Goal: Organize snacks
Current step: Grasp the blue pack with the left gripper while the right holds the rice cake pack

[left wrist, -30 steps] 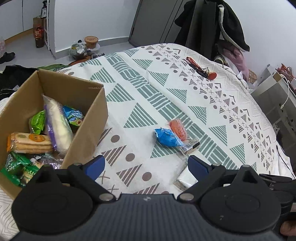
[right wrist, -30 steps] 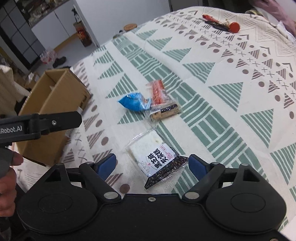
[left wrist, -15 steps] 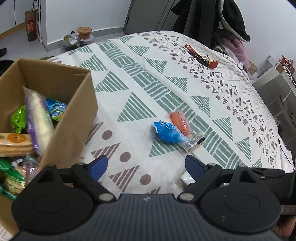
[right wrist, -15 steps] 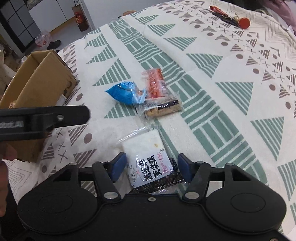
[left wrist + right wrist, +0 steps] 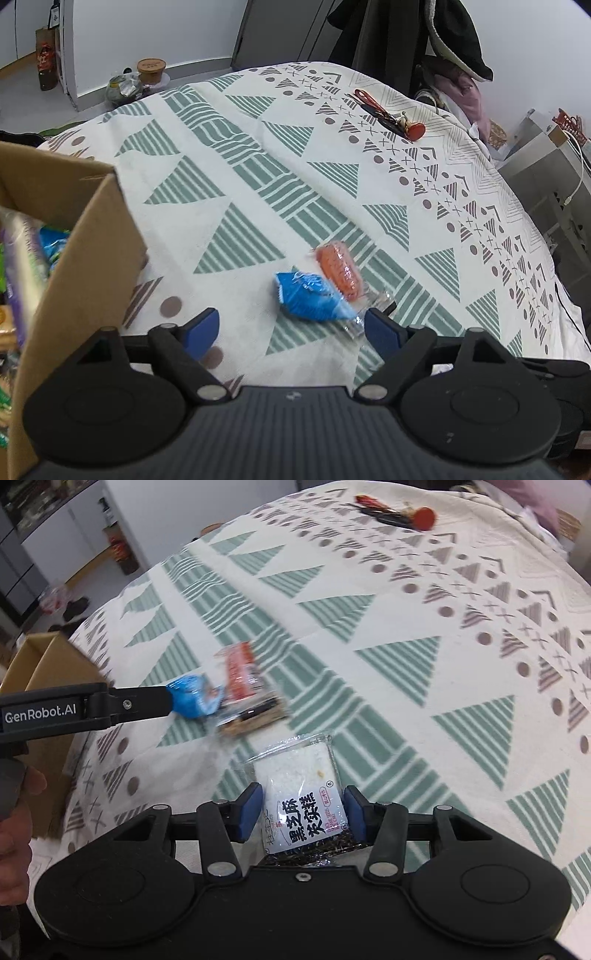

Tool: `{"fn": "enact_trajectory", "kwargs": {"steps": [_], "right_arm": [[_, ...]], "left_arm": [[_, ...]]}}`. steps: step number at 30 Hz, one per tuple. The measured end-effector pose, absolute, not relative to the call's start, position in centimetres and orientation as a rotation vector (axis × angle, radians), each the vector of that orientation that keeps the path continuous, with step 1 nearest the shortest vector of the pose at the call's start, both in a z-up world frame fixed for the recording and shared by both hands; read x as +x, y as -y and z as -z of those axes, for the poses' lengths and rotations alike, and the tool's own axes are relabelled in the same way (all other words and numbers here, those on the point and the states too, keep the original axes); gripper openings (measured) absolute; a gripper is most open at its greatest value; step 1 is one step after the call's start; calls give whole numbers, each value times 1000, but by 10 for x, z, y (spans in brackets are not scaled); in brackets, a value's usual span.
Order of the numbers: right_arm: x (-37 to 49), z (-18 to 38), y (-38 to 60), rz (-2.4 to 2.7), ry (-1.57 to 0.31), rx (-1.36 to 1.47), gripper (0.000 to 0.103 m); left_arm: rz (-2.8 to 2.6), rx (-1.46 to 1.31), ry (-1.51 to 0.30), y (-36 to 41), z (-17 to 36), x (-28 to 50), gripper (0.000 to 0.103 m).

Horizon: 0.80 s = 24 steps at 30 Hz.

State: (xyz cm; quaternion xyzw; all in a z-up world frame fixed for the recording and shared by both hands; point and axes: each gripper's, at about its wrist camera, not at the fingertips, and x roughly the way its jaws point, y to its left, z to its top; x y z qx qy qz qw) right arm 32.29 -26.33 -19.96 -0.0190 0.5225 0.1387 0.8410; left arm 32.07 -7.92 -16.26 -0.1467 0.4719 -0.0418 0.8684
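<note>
My left gripper (image 5: 291,326) is open and empty, just short of a blue snack packet (image 5: 310,297) on the patterned cloth. An orange packet (image 5: 338,269) and a clear-wrapped bar (image 5: 373,301) lie beside the blue one. The cardboard box (image 5: 85,258) with several snacks stands at the left. My right gripper (image 5: 304,812) has its jaws closed in against both sides of a white and black sesame cake packet (image 5: 303,797), which still lies on the cloth. The left gripper also shows in the right wrist view (image 5: 92,707), over the blue packet (image 5: 192,698).
Red-handled scissors and keys (image 5: 388,116) lie at the far side of the cloth-covered table (image 5: 258,166). Coats (image 5: 424,37) hang behind it. A grey cabinet (image 5: 546,177) stands at the right. Jars and a bag (image 5: 136,77) sit on the floor at the far left.
My left gripper has moved right from the box toward the blue packet. My right gripper has moved forward over the sesame cake packet and its jaws have narrowed onto it.
</note>
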Motion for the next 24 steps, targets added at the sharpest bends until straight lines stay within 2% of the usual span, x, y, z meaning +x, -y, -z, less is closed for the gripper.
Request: {"fn": "enact_trajectory", "kwargs": {"steps": [8,12,16,19,21,23,24], "right_arm": [[330,199,281,-217,-1092,14,49],[332,203,278,-225,-1101,1,52],[332,209,274,-236,-1110,-22,58],[332,213,267,-243,-1102,-69,61],[332,212,266,-241,-1092,-80,55],[332,210,269,-240,-1083,-68,49],[332,209,271,-243,-1079,-55,48]], "left_arm": [[75,-293,-993,90,170,338,70],[61,-289,-992,97,176,347,67],[56,-304,-1010,101,185,354,58],[44,-305,-1038,104,192,357,57],[33,-317,-1044,104,196,357,56],[25,-318,-1040,103,198,357,49],[27,-318,-1040,103,198,358,39]]}}
